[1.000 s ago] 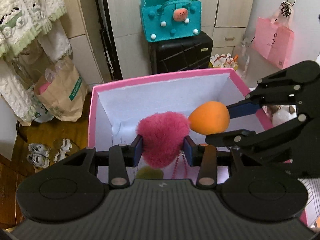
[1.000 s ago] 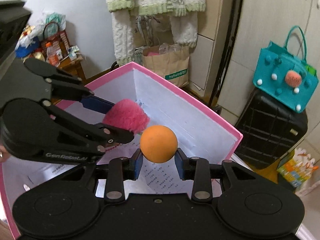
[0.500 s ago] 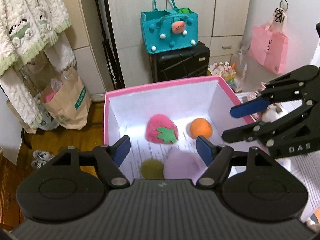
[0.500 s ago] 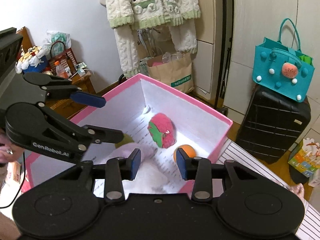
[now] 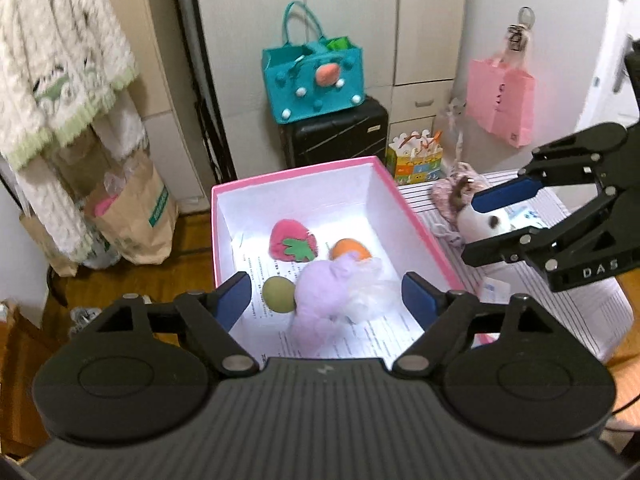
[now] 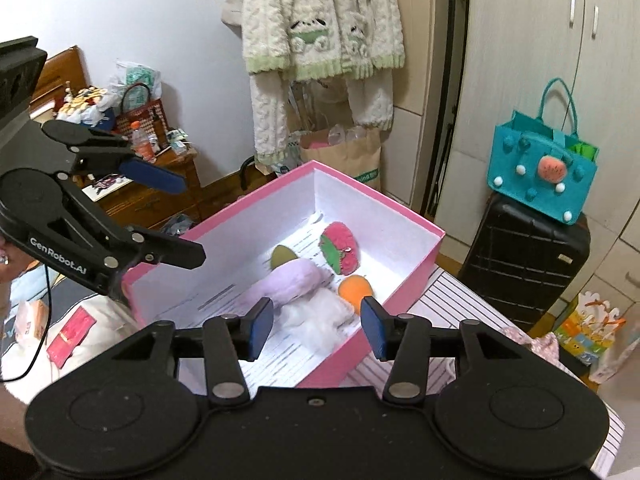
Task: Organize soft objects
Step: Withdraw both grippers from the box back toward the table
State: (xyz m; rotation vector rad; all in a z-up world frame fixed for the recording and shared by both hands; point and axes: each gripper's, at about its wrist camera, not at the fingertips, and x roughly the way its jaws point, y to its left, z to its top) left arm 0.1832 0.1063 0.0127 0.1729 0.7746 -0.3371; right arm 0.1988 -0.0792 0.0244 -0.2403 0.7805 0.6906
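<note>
A pink box [image 5: 296, 172] with a white inside holds a pink strawberry plush [image 5: 292, 240], an orange ball [image 5: 350, 250], a green ball [image 5: 279, 295], a purple plush [image 5: 324, 296] and a white fluffy piece [image 5: 368, 292]. My left gripper [image 5: 326, 294] hovers above the box's near end, its jaws opening with nothing held between them. My right gripper [image 6: 316, 320] hangs above the box's right side, jaws also opening and empty. Each one shows in the other's view: the right gripper [image 5: 476, 230] and the left gripper [image 6: 188, 218].
The box [image 6: 380, 196] stands on a striped table top [image 5: 560, 300]. A white and pink knit plush [image 5: 480, 224] lies right of it. Behind are a black suitcase [image 5: 336, 136] with a teal bag [image 5: 314, 80], a pink bag [image 5: 500, 100] and a paper bag [image 5: 136, 216].
The left gripper let go of the strawberry plush and the right let go of the orange ball; both now lie in the box. Both grippers rose, drew back and opened wider.
</note>
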